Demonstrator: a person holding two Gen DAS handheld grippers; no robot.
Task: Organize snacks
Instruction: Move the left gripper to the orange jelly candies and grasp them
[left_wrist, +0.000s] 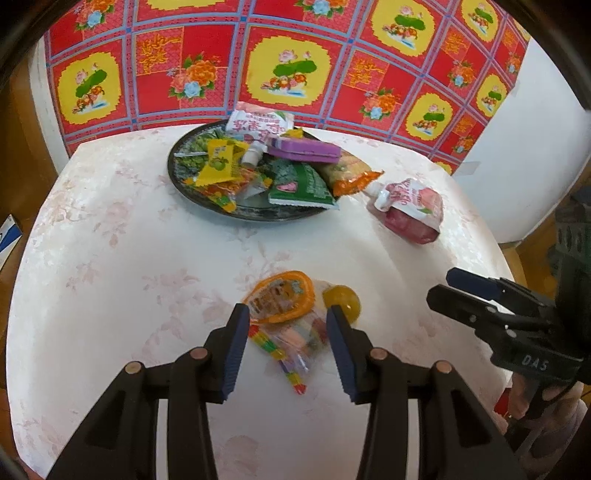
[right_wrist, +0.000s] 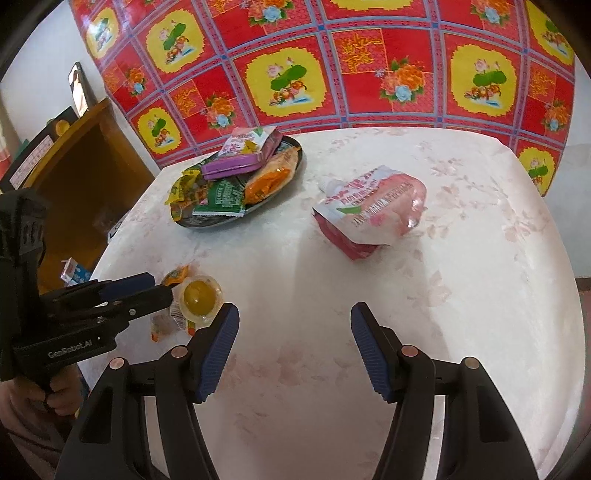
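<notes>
— Where can my grippers go?

— My right gripper (right_wrist: 293, 350) has bare table (right_wrist: 461, 295) in front of it, all the way up to the pink pouch (right_wrist: 373, 210).

— And the left?

— My left gripper (left_wrist: 286, 347) has its fingers wide apart, with the candy bag (left_wrist: 284, 321) and jelly cup (left_wrist: 341, 301) between them. Past those the cloth is bare, up to the full plate (left_wrist: 258, 214) at the back.

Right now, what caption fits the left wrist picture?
Open left gripper over a candy bag, with a full snack plate behind.
</notes>
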